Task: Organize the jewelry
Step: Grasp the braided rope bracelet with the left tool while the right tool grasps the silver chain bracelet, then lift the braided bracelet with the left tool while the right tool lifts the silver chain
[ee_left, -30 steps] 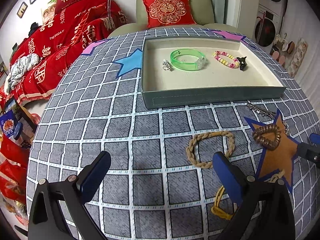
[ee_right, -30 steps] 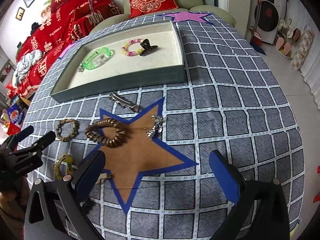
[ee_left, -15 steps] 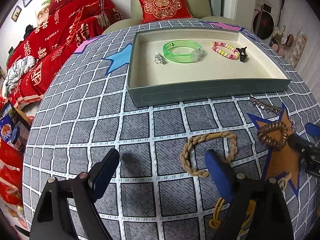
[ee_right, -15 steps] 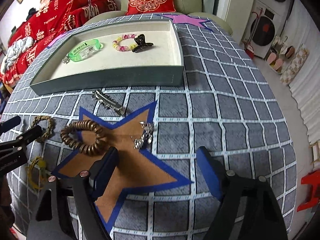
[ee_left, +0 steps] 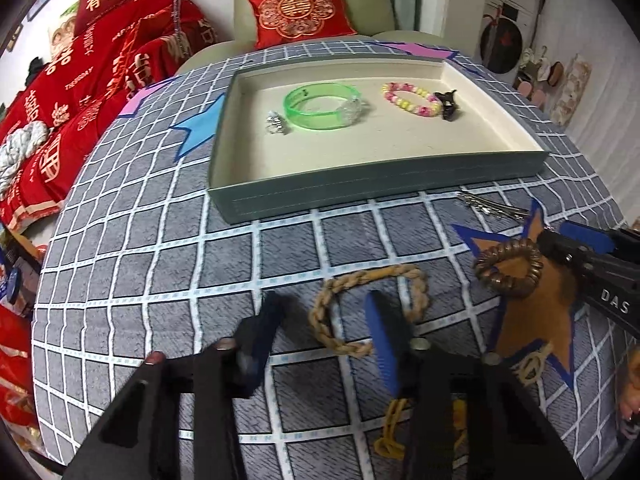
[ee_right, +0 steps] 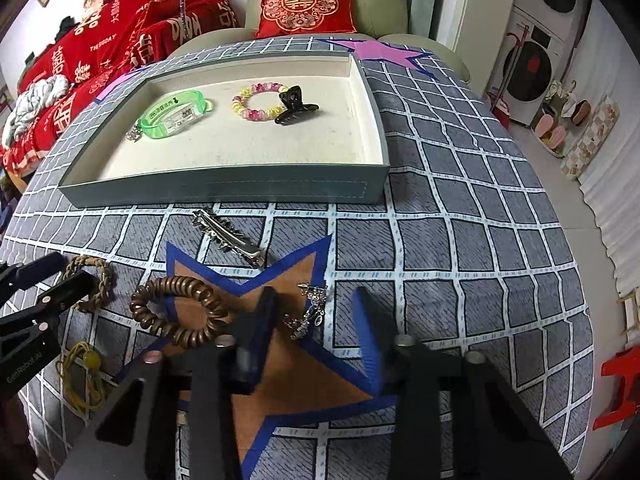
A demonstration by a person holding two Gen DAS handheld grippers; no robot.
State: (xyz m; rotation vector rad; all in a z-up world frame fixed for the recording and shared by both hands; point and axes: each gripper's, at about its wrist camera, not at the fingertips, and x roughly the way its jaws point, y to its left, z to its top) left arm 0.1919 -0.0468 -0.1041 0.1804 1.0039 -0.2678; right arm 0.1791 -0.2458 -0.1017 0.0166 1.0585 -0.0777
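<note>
In tray (ee_right: 224,192) we see four pieces already placed: small silver charm (ee_left: 275,124), green bangle (ee_left: 320,106), pink-yellow bead bracelet (ee_right: 260,101), black claw clip (ee_right: 295,105).

Still out on tabletop (ee_right: 460,240), left to right: yellow cord (ee_right: 82,376), braided rope bracelet (ee_left: 366,306), brown coil hair tie (ee_right: 180,312), silver hair clip (ee_right: 226,236), small silver trinket (ee_right: 310,312).

Left gripper (ee_left: 326,336) closing, one side of rope bracelet between jaws, not pressed yet. Right gripper (ee_right: 316,334) closing around trinket, pads not touching.

We judge task under half done.

Grey checked cloth with star patches; red bedding at left, armchair with red cushion behind.
</note>
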